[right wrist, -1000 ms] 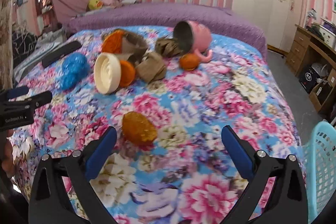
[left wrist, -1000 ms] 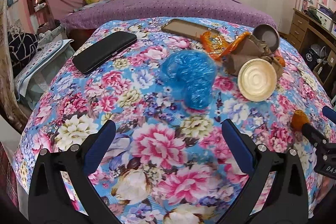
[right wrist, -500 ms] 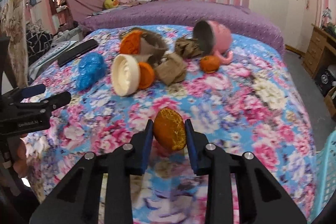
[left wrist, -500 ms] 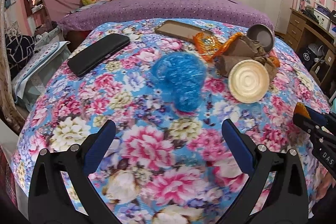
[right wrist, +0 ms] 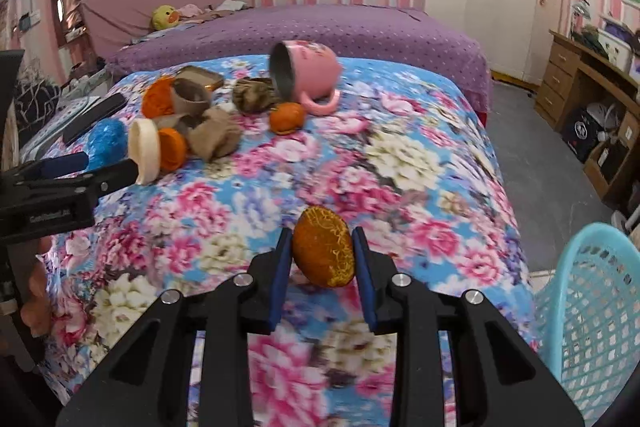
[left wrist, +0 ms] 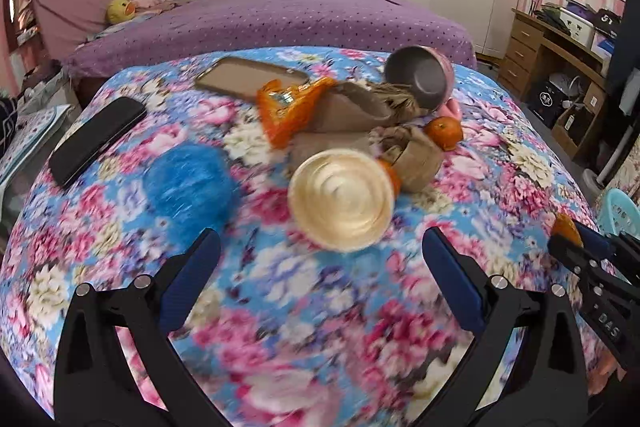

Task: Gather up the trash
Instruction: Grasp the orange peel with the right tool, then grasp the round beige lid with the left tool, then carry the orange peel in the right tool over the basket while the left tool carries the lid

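Note:
My right gripper is shut on an orange peel and holds it above the floral bedspread; it also shows at the right edge of the left wrist view. My left gripper is open and empty, just short of a cream round lid and a blue crumpled plastic bag. Behind them lie an orange snack wrapper, brown crumpled paper and a whole orange.
A turquoise mesh basket stands on the floor beside the bed at the right. A pink mug lies on its side. A black phone and a brown tray lie at the far left. A wooden desk stands at the right.
My right gripper closed on the orange peel and lifted it off the bedspread. My left gripper moved forward and right, toward the cream lid.

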Action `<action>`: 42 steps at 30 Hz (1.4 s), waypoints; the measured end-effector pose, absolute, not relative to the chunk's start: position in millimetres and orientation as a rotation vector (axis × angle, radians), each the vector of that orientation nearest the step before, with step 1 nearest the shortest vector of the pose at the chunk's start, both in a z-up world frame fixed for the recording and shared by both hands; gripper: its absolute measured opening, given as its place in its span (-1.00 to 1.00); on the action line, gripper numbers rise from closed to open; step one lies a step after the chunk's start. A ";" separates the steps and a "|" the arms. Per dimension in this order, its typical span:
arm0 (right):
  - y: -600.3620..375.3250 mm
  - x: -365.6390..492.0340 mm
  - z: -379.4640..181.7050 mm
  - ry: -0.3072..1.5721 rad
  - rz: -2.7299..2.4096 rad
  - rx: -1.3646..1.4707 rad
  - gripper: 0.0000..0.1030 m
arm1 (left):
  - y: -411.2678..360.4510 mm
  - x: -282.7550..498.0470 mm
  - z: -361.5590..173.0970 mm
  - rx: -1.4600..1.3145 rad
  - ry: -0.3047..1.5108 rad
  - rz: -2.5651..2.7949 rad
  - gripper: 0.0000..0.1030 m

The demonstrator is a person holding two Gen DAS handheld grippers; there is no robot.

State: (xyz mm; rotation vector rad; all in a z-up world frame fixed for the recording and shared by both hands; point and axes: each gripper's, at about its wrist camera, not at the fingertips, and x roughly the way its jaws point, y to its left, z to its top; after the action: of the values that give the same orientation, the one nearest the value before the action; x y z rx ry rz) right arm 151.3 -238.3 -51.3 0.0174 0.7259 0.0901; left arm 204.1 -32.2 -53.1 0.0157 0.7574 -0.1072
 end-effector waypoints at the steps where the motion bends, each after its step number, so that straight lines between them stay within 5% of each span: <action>1: -241.8 150.8 -51.5 0.726 0.084 0.021 -0.41 | -34.8 206.8 -54.0 0.019 0.756 -0.110 0.89; 9: -259.8 150.2 -51.9 0.721 0.054 0.038 -0.41 | -25.8 235.9 -66.9 -0.062 0.803 -0.110 0.86; 13: -260.3 148.7 -52.3 0.723 0.051 0.030 -0.41 | -25.6 240.3 -70.3 -0.083 0.821 -0.161 0.18; 42: -305.6 107.3 -26.7 0.616 -0.034 0.033 -0.41 | -80.7 140.7 -37.2 0.036 0.663 -0.074 0.18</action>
State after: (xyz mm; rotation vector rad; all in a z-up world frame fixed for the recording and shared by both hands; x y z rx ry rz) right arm 107.3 -305.6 -26.7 0.0326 0.6160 -0.0341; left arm 140.7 -80.7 -37.2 0.0356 0.6630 -0.0743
